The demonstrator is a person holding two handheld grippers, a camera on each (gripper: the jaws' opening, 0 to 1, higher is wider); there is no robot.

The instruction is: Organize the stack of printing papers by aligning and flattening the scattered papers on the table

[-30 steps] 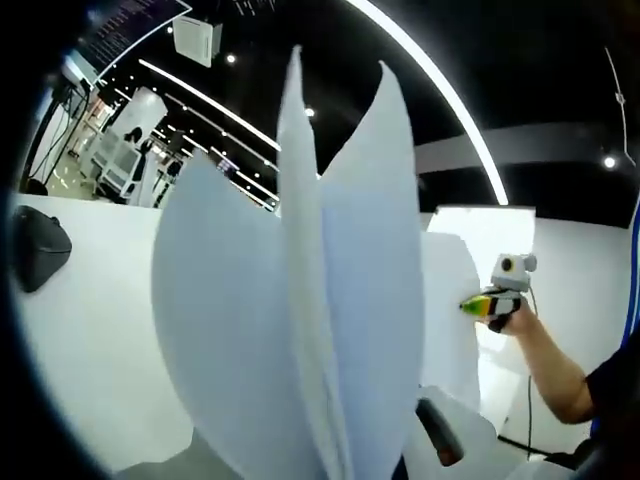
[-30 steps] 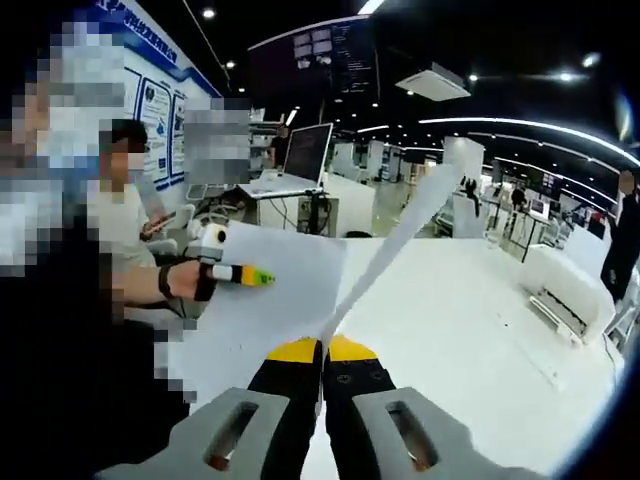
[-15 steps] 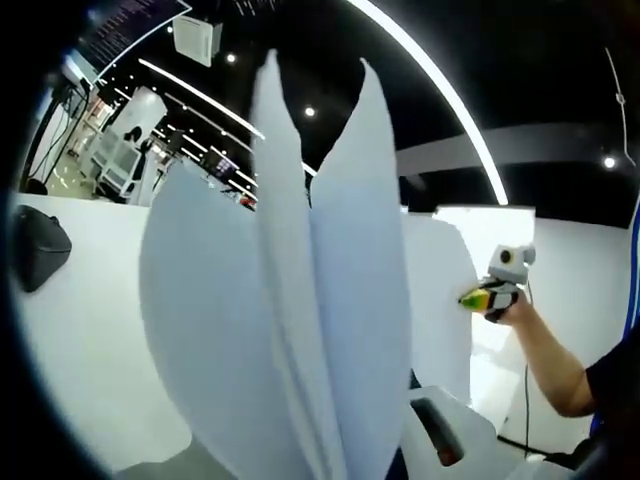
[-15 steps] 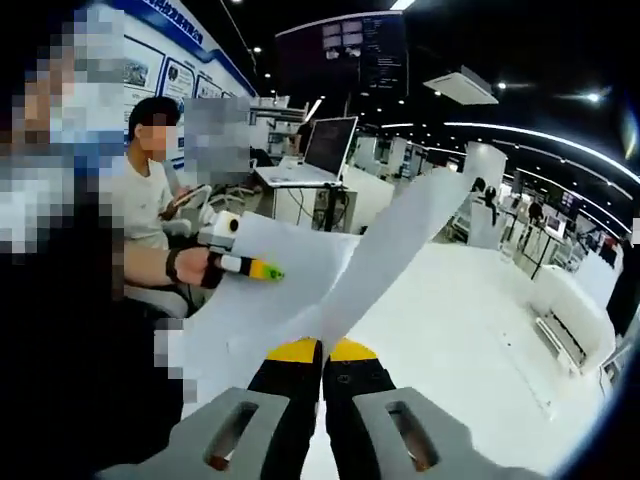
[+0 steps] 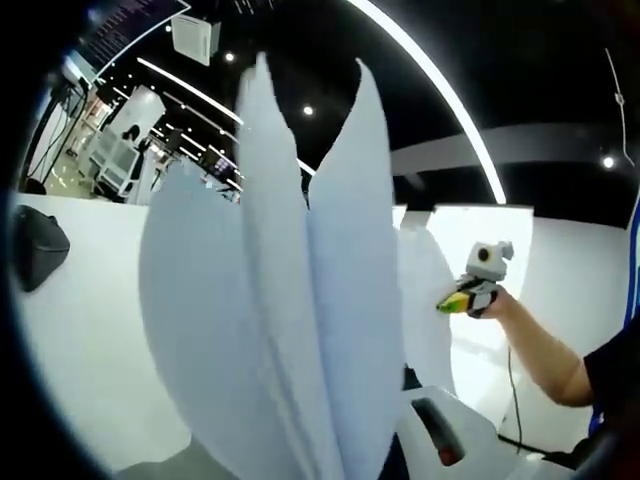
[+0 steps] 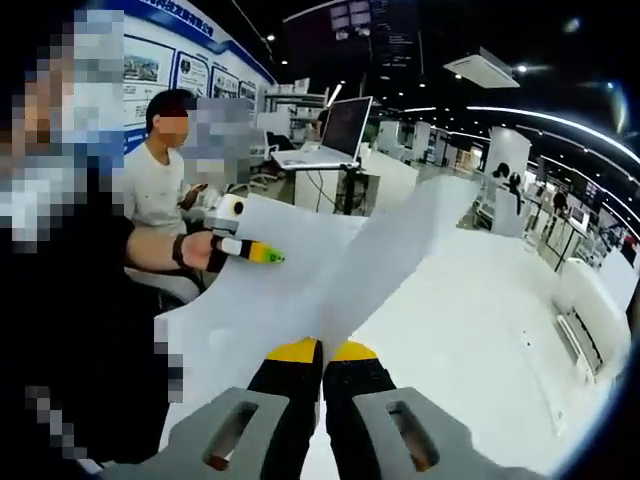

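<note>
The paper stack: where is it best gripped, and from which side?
Grip the papers at opposite edges, one gripper per side, as now: right gripper and left gripper. The thin sheets fan and flop, so edge pinches probably hold them steady.

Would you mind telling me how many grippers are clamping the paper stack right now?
2. The right gripper pinches the papers at the near edge in its own view; the left gripper grips the far edge, at left. More sheets may be hidden.

Open laptop (image 6: 335, 135) beside seated person (image 6: 160, 185).
</note>
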